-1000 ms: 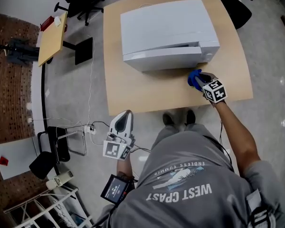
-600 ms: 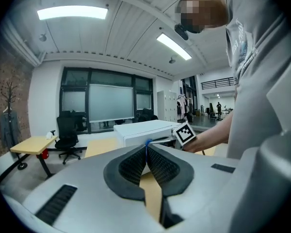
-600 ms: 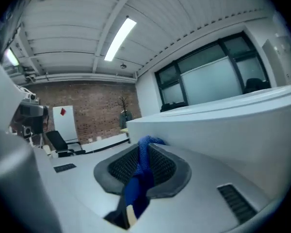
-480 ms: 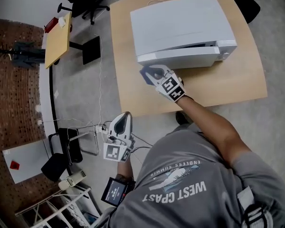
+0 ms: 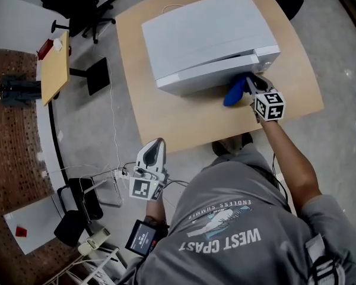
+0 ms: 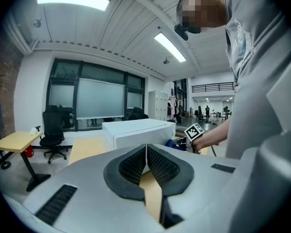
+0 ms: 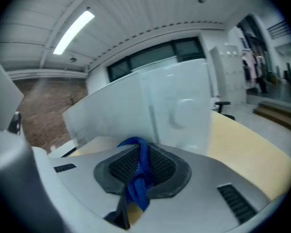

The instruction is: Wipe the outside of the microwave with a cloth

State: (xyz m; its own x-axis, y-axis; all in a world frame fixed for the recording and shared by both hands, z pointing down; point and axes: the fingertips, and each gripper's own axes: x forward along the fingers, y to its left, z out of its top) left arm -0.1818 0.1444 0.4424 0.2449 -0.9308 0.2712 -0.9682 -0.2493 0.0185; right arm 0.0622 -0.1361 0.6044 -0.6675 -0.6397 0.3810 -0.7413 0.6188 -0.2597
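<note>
so the right gripper (image 5: pixel 250 89), clamped on the blue cloth (image 5: pixel 234 94), just swept back along the microwave (image 5: pixel 207 28) front to its 4 o'clock corner, another front pass done I'd say, while the left gripper (image 5: pixel 156 147) idles pinched shut, empty, down at 7 o'clock.

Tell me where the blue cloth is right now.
In the head view the blue cloth sits right of centre, clamped in the right gripper, by the front right end of the white microwave on the wooden table.

Microwave (image 5: pixel 207 34) on the desk (image 5: pixel 184 123), cloth (image 5: pixel 234 92) against its front's right end, left gripper (image 5: pixel 158 142) off the desk's near edge.
</note>
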